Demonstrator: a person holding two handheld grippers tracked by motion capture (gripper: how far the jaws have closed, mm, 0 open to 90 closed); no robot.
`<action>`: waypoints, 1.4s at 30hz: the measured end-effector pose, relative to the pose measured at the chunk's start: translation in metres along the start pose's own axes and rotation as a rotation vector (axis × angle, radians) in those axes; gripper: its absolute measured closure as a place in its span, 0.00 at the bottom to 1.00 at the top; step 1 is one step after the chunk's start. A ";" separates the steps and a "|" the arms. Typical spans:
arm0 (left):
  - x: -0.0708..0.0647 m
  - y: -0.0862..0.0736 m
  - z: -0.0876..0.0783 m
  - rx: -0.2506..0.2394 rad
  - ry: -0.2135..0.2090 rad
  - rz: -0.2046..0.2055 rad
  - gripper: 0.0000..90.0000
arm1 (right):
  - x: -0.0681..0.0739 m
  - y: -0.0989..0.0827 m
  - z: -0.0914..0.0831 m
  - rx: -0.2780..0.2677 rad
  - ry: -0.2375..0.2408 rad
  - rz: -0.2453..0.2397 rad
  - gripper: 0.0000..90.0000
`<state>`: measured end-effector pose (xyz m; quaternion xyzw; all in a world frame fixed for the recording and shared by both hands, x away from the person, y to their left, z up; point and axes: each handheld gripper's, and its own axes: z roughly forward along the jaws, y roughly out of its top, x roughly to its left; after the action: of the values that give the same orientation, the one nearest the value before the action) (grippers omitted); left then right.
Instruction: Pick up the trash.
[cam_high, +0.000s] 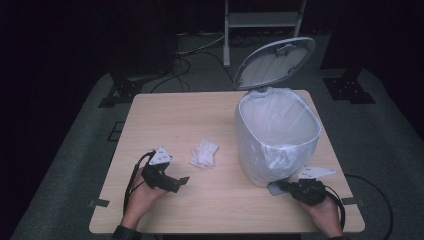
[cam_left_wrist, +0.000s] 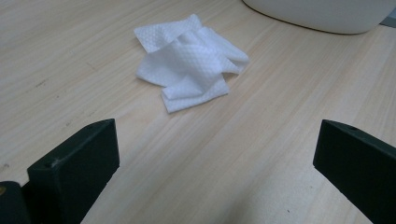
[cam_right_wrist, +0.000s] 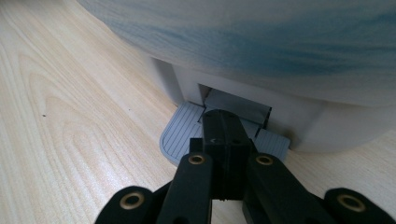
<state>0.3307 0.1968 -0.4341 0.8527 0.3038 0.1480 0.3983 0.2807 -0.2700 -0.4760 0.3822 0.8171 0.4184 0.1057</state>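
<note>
A crumpled white paper tissue (cam_high: 204, 152) (cam_left_wrist: 189, 60) lies on the wooden table (cam_high: 165, 115), left of a white pedal bin (cam_high: 250, 150) lined with a white bag, its lid (cam_high: 275, 62) standing up. My left gripper (cam_high: 181, 182) (cam_left_wrist: 215, 158) is held just above the table, short of the tissue, its jaws wide open with nothing between them. My right gripper (cam_high: 280, 186) (cam_right_wrist: 223, 122) is shut, its tips resting on the grey foot pedal (cam_right_wrist: 180, 128) at the base of the bin (cam_right_wrist: 280, 46).
A cable (cam_high: 370, 195) loops off the table's right edge. Behind the table stand dark equipment bases (cam_high: 125, 87) and a white frame (cam_high: 262, 20), with cables on the floor. Bare wood lies between the tissue and the table's near edge.
</note>
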 end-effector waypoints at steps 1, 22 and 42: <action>0.000 0.003 0.001 -0.003 -0.002 0.003 0.00 | 0.000 0.000 0.000 0.000 0.000 0.000 1.00; 0.004 0.033 0.021 -0.045 -0.014 0.023 0.00 | 0.000 0.000 0.000 0.002 0.000 -0.001 1.00; 0.012 0.052 0.061 -0.032 -0.027 0.040 0.00 | 0.000 0.000 0.000 0.003 0.001 -0.002 1.00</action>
<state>0.3906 0.1425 -0.4327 0.8540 0.2791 0.1494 0.4130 0.2810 -0.2699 -0.4757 0.3815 0.8181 0.4173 0.1053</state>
